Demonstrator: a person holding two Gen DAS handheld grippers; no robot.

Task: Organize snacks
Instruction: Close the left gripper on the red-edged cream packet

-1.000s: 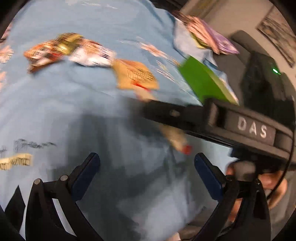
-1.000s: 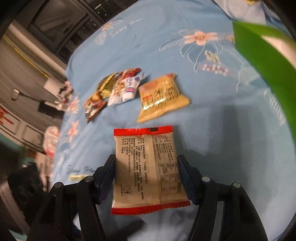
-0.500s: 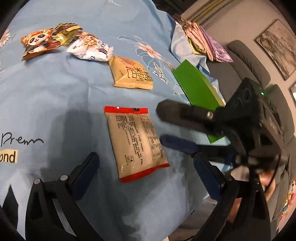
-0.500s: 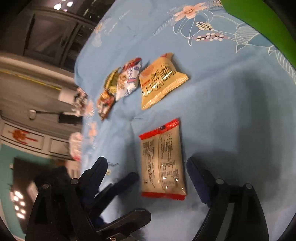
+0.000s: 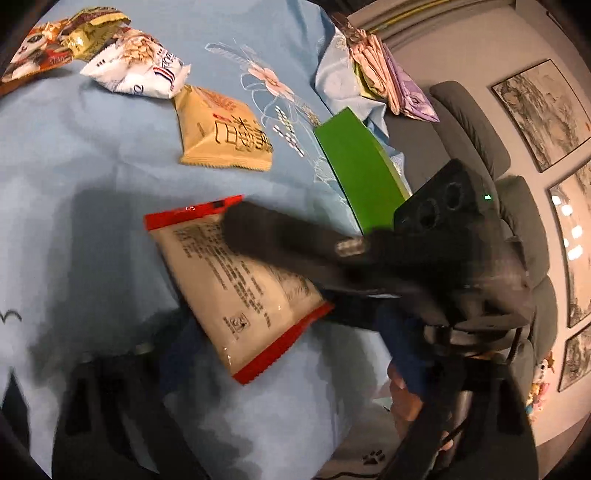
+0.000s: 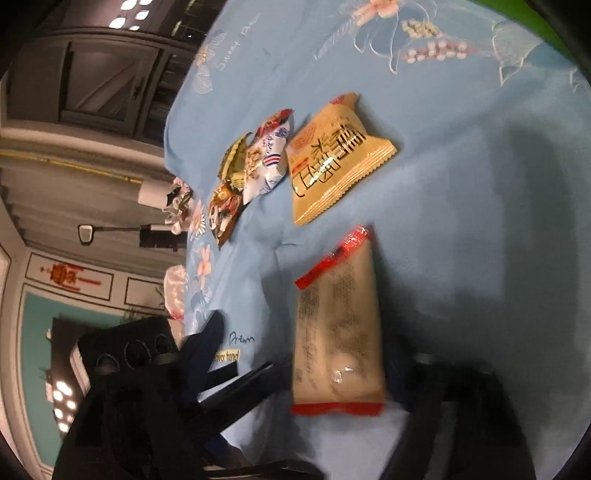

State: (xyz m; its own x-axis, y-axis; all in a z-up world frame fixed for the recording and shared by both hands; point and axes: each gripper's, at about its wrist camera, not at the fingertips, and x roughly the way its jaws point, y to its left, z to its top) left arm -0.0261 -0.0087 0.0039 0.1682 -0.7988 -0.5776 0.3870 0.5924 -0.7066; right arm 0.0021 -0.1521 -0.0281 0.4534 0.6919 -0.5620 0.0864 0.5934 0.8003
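Observation:
A beige snack packet with red ends (image 5: 236, 288) (image 6: 338, 332) lies flat on the blue flowered cloth (image 5: 74, 166). My left gripper (image 5: 291, 350) is low over its near end. The jaws are closing, the blurred fingers (image 5: 177, 347) stand either side, and I see no pad pressing. My right gripper (image 6: 332, 365) reaches in from the right. Its upper finger (image 5: 266, 236) crosses the packet's far corner. Its jaws are closing too, with the packet between them and still resting on the cloth. In the right wrist view the left gripper (image 6: 236, 369) shows at the lower left.
A tan packet (image 5: 221, 129) (image 6: 332, 158), a white-and-blue one (image 5: 140, 70), a green-gold one (image 5: 92, 29) and a panda one (image 5: 37, 55) lie in a row beyond. A green box (image 5: 358, 170) sits to the right, before stacked packets (image 5: 384, 74) and a grey sofa (image 5: 480, 147).
A second ago the beige packet sat between the right gripper's fingers; then they spread and it lay on the cloth. Both grippers have now closed in on it, jaws narrower.

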